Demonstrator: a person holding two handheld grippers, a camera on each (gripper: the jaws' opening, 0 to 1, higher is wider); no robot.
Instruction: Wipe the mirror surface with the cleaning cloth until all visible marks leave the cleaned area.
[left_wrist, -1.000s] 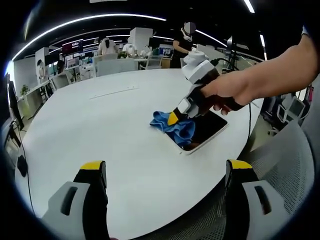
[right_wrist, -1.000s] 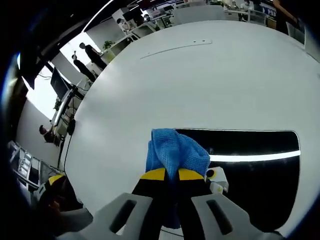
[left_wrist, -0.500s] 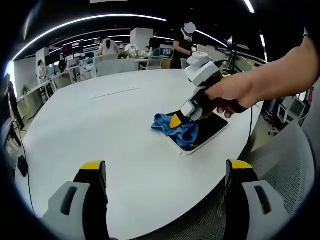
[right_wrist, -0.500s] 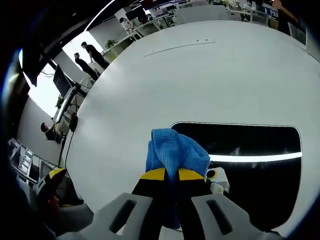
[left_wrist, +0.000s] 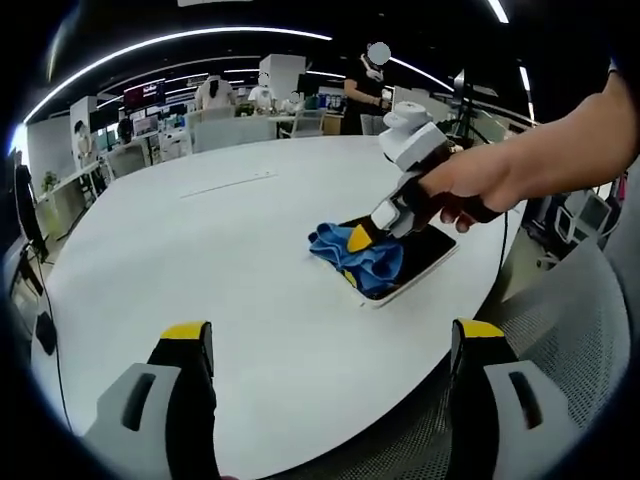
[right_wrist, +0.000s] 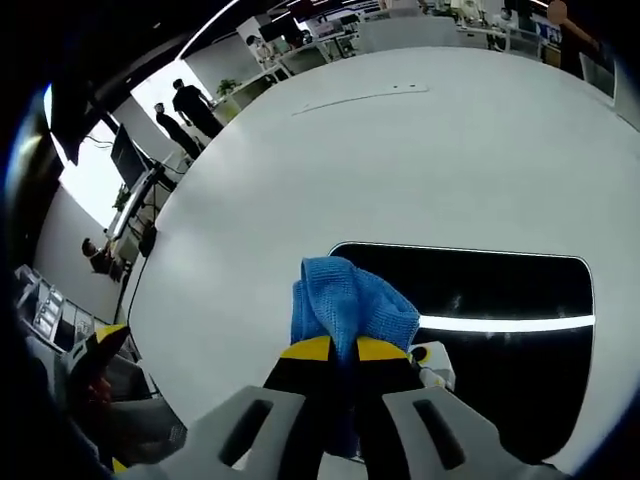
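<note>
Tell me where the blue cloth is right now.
The blue cloth is pinched in the right tool, pressed on the mirror's near-left corner; in the left gripper view it lies right of centre on the white table.

table (left_wrist: 230, 250): round, white, thin seam line across far side | mesh chair (left_wrist: 560, 330): grey, beside near edge | background: office desks, monitors, standing people (right_wrist: 185, 105)

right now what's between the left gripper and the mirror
Only bare white table. In the left gripper view the open left gripper hangs at the near edge, and nothing lies on the stretch up to the mirror, where the right gripper presses the blue cloth.
</note>
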